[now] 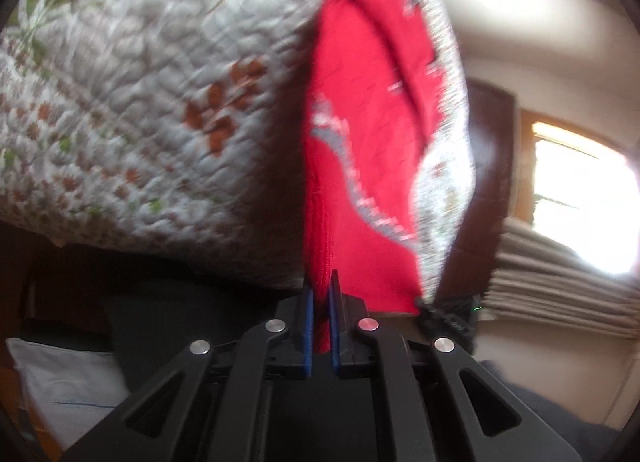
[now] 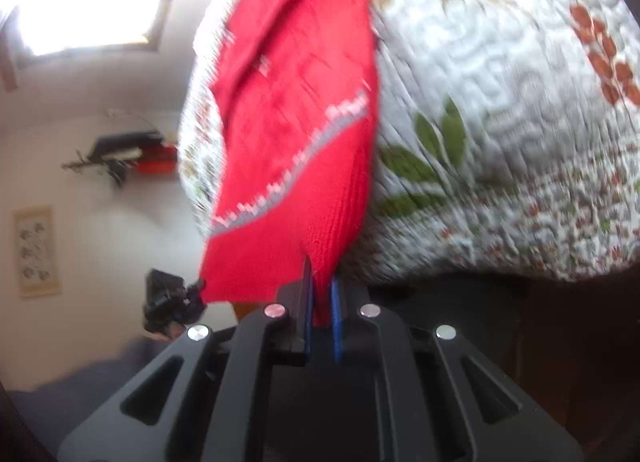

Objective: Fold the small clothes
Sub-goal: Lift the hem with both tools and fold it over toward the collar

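We have the red knitted garment [image 1: 360,134] lifted off the quilted bedspread [image 1: 132,102] and hanging between our two tools, its grey-and-white patterned band running across the cloth. The left gripper [image 1: 321,326] is clenched on one ribbed edge, the blue pads [image 1: 307,330] pressing red cloth between them; in the right wrist view the right gripper [image 2: 322,322] pinches another part of the same edge in the same way. The other gripper shows in each view just beside the garment's lower corner, so the two grips sit near each other along one hem.

To do this step well, we judge that we should keep both pinches firm, hold the edge taut and level so the cloth hangs without twisting, then lay it flat on the bedspread before folding. Both views are blurred, so finer creases are hard to read.

We see no basket, box or other container in either view.
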The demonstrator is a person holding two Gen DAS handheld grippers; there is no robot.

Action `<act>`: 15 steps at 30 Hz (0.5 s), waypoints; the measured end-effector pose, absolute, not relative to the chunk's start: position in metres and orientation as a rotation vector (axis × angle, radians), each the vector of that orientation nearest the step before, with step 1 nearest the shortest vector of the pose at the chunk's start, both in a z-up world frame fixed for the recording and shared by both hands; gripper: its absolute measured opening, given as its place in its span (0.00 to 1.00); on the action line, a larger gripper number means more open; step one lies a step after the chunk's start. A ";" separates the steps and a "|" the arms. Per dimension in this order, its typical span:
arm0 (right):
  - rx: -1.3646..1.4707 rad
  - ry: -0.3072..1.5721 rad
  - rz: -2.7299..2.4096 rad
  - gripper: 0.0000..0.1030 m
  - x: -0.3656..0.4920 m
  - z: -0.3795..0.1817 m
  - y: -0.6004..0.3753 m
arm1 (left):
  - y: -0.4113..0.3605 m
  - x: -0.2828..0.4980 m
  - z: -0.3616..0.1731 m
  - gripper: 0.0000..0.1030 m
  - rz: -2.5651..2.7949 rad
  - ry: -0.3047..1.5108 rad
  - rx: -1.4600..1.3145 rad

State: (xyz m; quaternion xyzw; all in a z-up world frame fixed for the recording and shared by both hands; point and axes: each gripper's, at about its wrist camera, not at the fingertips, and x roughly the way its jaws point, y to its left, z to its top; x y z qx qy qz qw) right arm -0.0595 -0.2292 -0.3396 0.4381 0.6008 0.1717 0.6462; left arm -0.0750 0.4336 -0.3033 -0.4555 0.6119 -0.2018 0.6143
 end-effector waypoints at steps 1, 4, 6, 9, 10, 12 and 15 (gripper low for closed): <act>1.011 1.347 0.400 0.06 -0.053 -0.333 -0.232 | 0.435 -0.070 -0.295 0.06 -0.474 1.392 -1.067; 1.049 1.287 0.431 0.06 -0.029 -0.314 -0.239 | 0.436 -0.048 -0.276 0.06 -0.494 1.338 -1.126; 1.071 1.243 0.453 0.06 -0.007 -0.302 -0.244 | 0.437 -0.030 -0.265 0.06 -0.509 1.298 -1.167; 1.097 1.195 0.479 0.06 0.024 -0.288 -0.247 | 0.439 0.003 -0.255 0.06 -0.518 1.255 -1.220; 1.102 1.183 0.485 0.06 0.033 -0.285 -0.250 | 0.441 0.014 -0.254 0.06 -0.513 1.243 -1.237; 1.112 1.161 0.488 0.06 0.058 -0.279 -0.253 | 0.442 0.039 -0.254 0.06 -0.495 1.219 -1.271; 1.124 1.145 0.479 0.06 0.093 -0.277 -0.258 | 0.445 0.076 -0.260 0.06 -0.457 1.190 -1.321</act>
